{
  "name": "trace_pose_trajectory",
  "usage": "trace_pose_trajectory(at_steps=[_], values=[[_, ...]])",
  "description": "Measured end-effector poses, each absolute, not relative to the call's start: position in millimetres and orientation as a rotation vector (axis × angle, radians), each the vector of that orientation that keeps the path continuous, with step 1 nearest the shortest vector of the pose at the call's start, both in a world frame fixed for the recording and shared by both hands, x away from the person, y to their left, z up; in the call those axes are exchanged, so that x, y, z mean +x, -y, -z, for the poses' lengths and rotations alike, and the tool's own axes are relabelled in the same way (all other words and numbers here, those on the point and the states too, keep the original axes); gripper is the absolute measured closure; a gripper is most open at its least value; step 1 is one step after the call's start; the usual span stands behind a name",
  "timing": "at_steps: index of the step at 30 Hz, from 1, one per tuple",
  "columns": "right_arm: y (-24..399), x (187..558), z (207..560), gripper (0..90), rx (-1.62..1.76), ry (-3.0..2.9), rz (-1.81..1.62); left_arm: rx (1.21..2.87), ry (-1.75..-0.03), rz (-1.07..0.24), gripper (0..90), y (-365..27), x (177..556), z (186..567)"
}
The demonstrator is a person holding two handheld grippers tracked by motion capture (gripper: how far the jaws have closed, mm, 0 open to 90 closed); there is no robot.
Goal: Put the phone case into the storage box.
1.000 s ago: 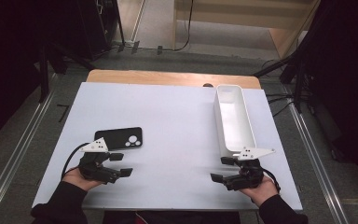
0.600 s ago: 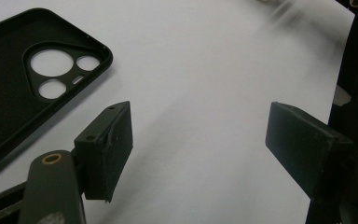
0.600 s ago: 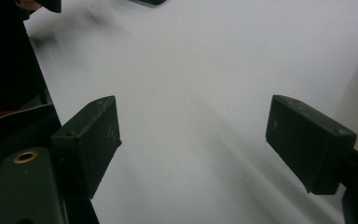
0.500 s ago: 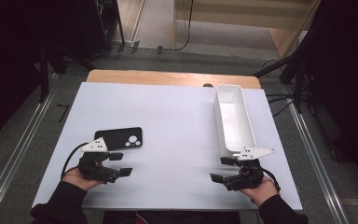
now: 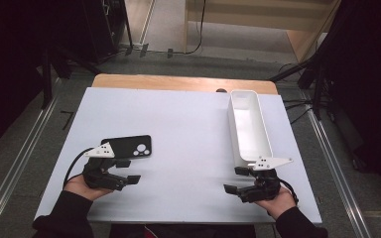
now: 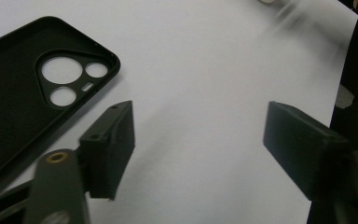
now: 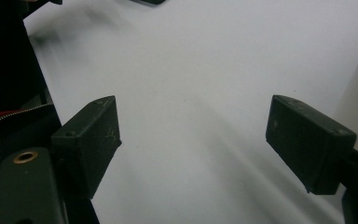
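Under left gripper [image 5: 131,170], phone case [image 5: 129,146] partly hidden; both grippers' jaws apart, right gripper [image 5: 233,179] too.

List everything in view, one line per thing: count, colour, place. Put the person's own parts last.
phone case: one, black, lying flat with its inside up and camera cut-outs showing, on the left part of the table, just beyond the left gripper.
bin: one, white, long and narrow, empty, along the right side of the table, its near end by the right gripper.
table: one, white top with a wooden strip at the far edge.
left gripper: one, black with a grey plate, near left of the table, jaws open, nothing between them.
right gripper: one, black with a grey plate, near right, jaws open, nothing between them.
sleeves: two, black, at the bottom edge.
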State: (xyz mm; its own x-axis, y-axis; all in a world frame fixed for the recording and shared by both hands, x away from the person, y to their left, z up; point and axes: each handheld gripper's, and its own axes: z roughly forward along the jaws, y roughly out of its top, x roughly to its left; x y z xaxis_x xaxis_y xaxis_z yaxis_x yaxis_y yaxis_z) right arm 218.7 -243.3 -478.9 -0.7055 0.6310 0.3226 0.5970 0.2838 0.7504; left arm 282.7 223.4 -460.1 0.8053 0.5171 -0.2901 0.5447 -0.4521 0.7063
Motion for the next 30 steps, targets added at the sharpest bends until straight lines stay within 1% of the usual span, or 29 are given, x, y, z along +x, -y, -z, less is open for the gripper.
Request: trace_pose_trajectory(at_steps=[1, 13, 14, 22, 27, 28, 29, 30], values=[[243.3, 218.8, 478.9, 16.1, 1.191, -2.488, -1.427, 2.136, -0.783, 0.041, 27.1, -223.4, 283.5, 459.8], [243.2, 219.0, 479.0, 16.1, 1.189, -2.489, -1.425, 2.129, -0.807, 0.027, 27.2, -221.5, 301.2, 458.1], [243.2, 219.1, 479.2, 16.1, 1.189, -2.49, -1.425, 2.125, -0.814, 0.029, 30.2, -221.4, 304.6, 459.0], [243.1, 219.6, 479.5, 16.1, 1.189, -2.494, -1.428, 2.127, -0.848, -0.007, 30.3, -216.3, 316.3, 460.4], [242.1, 219.9, 479.4, 16.1, 1.182, -2.497, -1.428, 2.117, -0.878, -0.002, 30.6, -214.6, 323.6, 459.8], [242.0, 219.9, 479.5, 16.1, 1.183, -2.498, -1.426, 2.118, -0.88, -0.017, 35.2, -214.5, 324.7, 459.6], [242.0, 219.9, 479.6, 16.1, 1.184, -2.498, -1.426, 2.111, -0.876, -0.022, 35.3, -214.2, 326.6, 459.5], [242.0, 219.9, 479.6, 16.1, 1.184, -2.498, -1.426, 2.111, -0.876, -0.022, 37.8, -214.2, 326.6, 459.5]])
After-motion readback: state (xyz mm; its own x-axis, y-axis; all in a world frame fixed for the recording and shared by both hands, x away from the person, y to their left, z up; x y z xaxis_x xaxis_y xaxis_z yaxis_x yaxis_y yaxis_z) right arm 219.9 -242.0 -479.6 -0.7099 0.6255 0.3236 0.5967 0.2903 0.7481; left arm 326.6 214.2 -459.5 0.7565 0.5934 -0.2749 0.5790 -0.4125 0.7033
